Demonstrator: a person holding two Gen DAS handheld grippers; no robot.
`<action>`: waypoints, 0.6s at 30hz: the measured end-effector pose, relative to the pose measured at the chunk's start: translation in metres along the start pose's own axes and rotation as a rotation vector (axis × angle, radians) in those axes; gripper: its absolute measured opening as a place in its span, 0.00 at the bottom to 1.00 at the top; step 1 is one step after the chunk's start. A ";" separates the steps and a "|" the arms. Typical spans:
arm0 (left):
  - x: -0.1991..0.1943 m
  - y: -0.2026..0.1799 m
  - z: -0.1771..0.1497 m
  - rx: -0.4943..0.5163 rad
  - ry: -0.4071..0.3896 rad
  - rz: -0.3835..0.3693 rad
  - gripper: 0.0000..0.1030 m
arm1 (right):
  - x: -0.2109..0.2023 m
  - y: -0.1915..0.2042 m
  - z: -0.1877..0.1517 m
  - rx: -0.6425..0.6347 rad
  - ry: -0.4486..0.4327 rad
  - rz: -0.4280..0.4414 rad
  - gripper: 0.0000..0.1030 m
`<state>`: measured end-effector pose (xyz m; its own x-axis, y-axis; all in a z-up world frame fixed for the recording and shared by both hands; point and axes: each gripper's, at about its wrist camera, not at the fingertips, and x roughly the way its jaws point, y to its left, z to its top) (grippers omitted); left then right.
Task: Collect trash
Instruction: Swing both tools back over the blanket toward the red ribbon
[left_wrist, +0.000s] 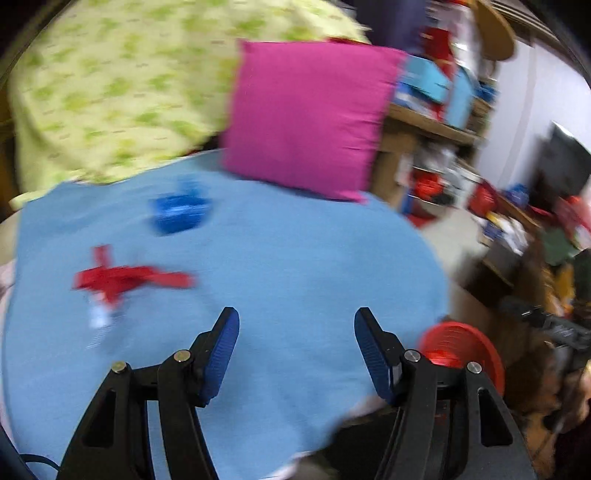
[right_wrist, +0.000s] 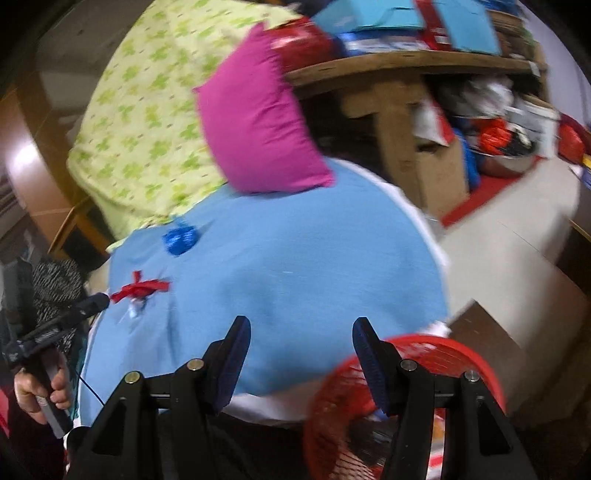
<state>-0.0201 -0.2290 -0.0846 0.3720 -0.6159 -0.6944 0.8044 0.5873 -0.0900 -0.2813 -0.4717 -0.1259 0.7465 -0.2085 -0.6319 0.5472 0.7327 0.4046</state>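
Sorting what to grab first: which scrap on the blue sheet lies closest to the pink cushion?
The crumpled blue wrapper. It sits farther up the blue sheet, toward the pink cushion; the red wrapper lies nearer the sheet's left edge.

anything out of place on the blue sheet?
Yes: a crumpled blue wrapper and a red torn wrapper with a whitish scrap beside it lie loose on the blue sheet, not in the red basket.
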 end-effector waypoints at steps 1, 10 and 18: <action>-0.003 0.017 -0.005 -0.023 -0.006 0.031 0.64 | 0.006 0.010 0.003 -0.014 0.005 0.018 0.60; -0.024 0.162 -0.057 -0.290 -0.033 0.237 0.64 | 0.080 0.132 0.023 -0.135 0.081 0.199 0.60; 0.006 0.220 -0.073 -0.428 -0.070 0.281 0.67 | 0.143 0.219 0.013 -0.199 0.141 0.293 0.62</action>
<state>0.1250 -0.0654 -0.1607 0.5884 -0.4284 -0.6857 0.4125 0.8885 -0.2011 -0.0496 -0.3498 -0.1194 0.7930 0.1095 -0.5993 0.2241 0.8624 0.4540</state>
